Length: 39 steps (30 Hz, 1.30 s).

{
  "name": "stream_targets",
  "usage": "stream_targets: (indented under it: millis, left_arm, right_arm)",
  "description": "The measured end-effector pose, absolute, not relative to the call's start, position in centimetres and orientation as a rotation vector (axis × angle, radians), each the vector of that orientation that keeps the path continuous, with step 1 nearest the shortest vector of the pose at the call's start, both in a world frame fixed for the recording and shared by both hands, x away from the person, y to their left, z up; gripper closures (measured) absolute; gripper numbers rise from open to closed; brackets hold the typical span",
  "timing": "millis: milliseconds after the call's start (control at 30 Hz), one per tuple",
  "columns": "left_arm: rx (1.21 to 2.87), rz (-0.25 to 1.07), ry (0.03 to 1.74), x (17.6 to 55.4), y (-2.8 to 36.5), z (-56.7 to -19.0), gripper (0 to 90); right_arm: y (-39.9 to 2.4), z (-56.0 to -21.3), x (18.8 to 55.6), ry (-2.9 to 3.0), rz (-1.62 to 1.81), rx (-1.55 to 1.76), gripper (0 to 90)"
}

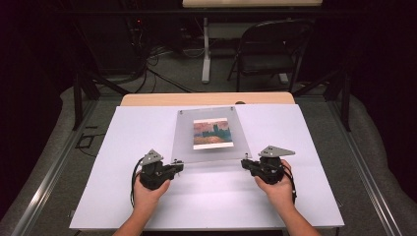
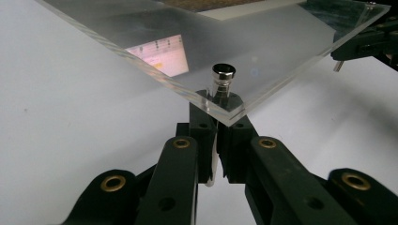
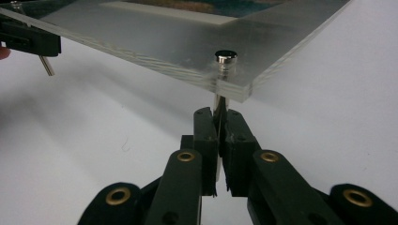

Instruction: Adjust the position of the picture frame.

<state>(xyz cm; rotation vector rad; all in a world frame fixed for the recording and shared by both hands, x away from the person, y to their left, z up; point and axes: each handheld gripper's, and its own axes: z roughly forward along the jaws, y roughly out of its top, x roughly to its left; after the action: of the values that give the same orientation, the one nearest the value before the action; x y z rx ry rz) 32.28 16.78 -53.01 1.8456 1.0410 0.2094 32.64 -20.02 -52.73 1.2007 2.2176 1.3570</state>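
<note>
A clear acrylic panel [image 1: 184, 135] with a small landscape picture [image 1: 211, 132] in its middle lies tilted over the white sheet, its near edge lifted. My left gripper [image 1: 179, 164] holds its near left corner and my right gripper [image 1: 244, 163] its near right corner. In the left gripper view the left gripper [image 2: 218, 117] is shut on the metal standoff [image 2: 223, 75] that passes through the panel's corner [image 2: 225, 110]. In the right gripper view the right gripper [image 3: 219, 117] is shut on the other corner's metal standoff [image 3: 225, 57], just below the panel [image 3: 187, 37].
A white sheet [image 1: 147, 132] covers the table, whose wooden far edge [image 1: 147, 100] shows behind it. Beyond stand a folding chair [image 1: 270, 49] and a white table leg [image 1: 205, 54], with cables on the floor. Metal rails run along both sides.
</note>
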Motion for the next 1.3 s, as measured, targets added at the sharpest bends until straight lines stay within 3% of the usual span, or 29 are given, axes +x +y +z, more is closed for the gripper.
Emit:
stream_targets:
  millis: [1300]
  left_arm:
    - [1.853,0.246,1.106,36.0,15.3,-55.1,83.8]
  right_arm:
    - [-20.1,-54.7,35.6,2.199,1.266,1.299,85.5]
